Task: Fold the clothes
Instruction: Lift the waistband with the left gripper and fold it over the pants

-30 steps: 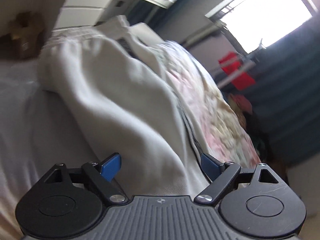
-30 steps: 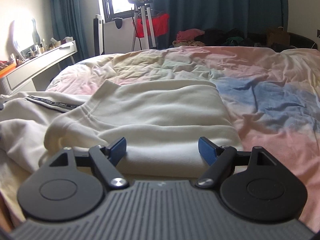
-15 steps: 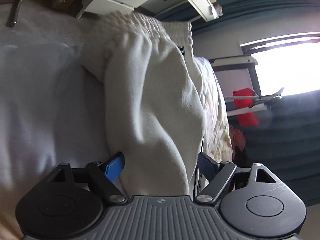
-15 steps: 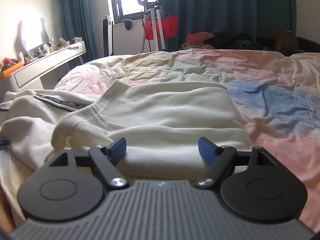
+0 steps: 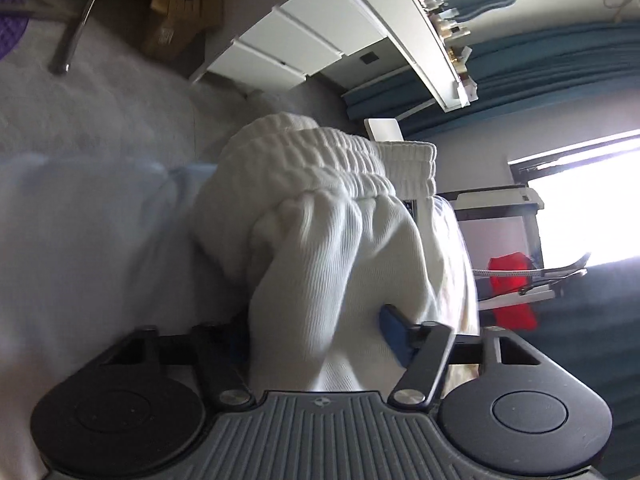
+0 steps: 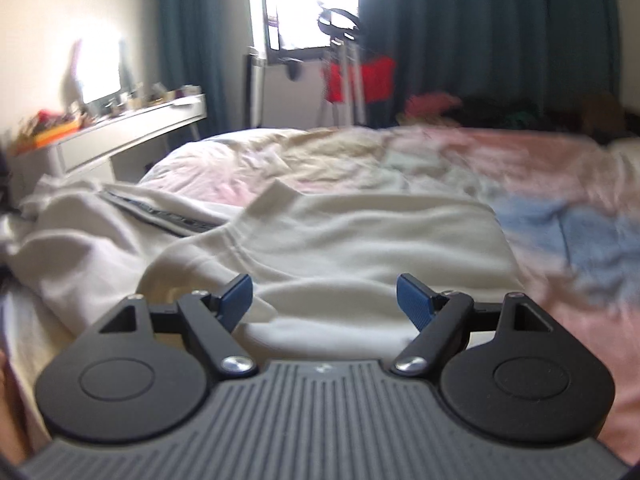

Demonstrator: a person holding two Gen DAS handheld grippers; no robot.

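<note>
A cream pair of sweatpants [image 6: 360, 248] with a dark side stripe lies partly folded on the bed. In the left wrist view the same cream fabric [image 5: 344, 264] bulges between the fingers, its ribbed waistband [image 5: 352, 160] beyond. My left gripper [image 5: 316, 336] is closing around this thick bunch; its left blue pad is hidden by cloth, the right pad [image 5: 394, 334] presses the fabric. My right gripper [image 6: 324, 300] is open and empty, hovering just above the folded near edge.
The bed [image 6: 520, 168] has a pastel pink and blue cover. A white desk [image 6: 132, 128] with clutter stands at the left. A red-clothed drying rack [image 6: 360, 76] and teal curtains [image 6: 500, 32] are behind. White drawers [image 5: 288, 48] and a cardboard box [image 5: 180, 12] show in the left view.
My left gripper has rolled and moved into the sweatpants; its fingers have narrowed on the cloth. My right gripper has lifted slightly and pulled back, still open.
</note>
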